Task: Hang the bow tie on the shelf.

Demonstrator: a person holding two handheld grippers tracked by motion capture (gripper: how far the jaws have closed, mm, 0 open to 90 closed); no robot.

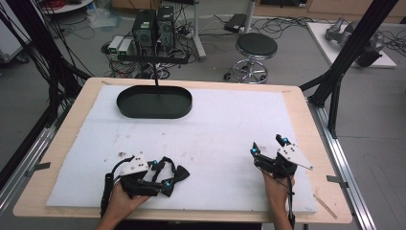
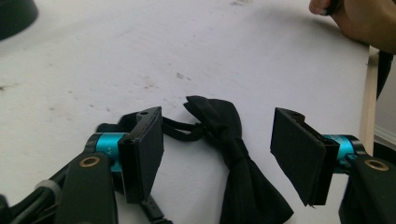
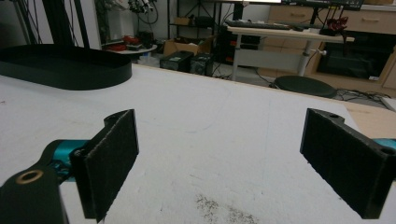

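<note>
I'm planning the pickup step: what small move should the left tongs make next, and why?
Probably close the left tongs on the black bow tie. Its knot lies on the white pad between the open jaws, and neither pad presses on it yet. The right tongs are open and hold nothing.

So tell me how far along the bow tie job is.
Nothing looks done yet: the black bow tie lies flat on the white mat, and the black oval tray is empty. In hand: the left gripper straddles the tie, pads not yet pressing. The right gripper waits open. Gripping and lifting remain.
</note>
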